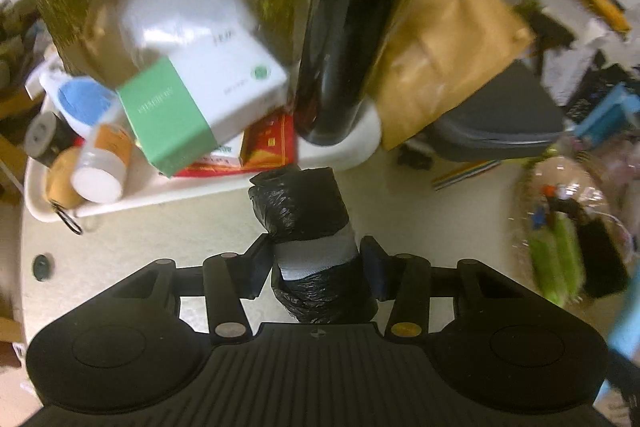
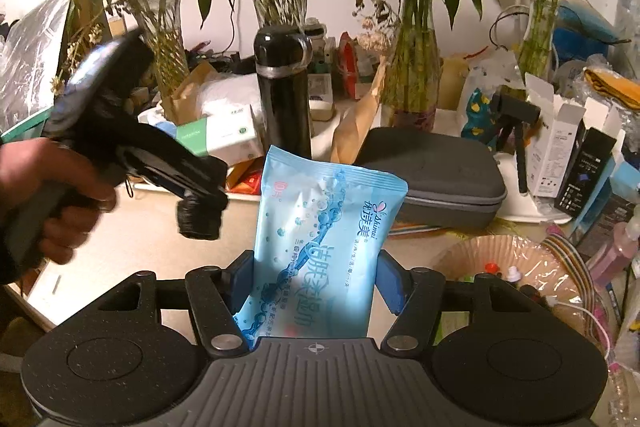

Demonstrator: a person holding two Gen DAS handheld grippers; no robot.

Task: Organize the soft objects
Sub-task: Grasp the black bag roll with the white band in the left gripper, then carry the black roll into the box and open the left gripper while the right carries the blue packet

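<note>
- My left gripper (image 1: 316,263) is clamped on the roll of black bin bags (image 1: 308,227), pads pinching it at the pale paper band; roll sticks out forward past the jaws, off the table (image 1: 140,247).
- From the right wrist view the roll (image 2: 199,221) hangs from the left gripper (image 2: 200,205), my hand (image 2: 52,203) on the grip, clear of the tabletop.
- My right gripper (image 2: 316,279) is closed on the blue wet-wipes pack (image 2: 320,239), gripped across its lower half, upper end standing up free.
- Roll: light, squashy, slick plastic film. I'd judge the band the best hold, since it's firmer and less likely to unravel or slip.
- Wipes pack: soft, somewhat heavier I'd guess, glossy wrapper. Hold mid-body, not the crimped end seal, or it could flop.
- Neither is fragile; squeezing too hard only deforms them.
- White tray (image 1: 120,201) ahead is crowded with boxes and a black flask (image 1: 340,67); basket (image 2: 500,251) at right holds small stuff.
- Where each item goes I can't tell.
</note>
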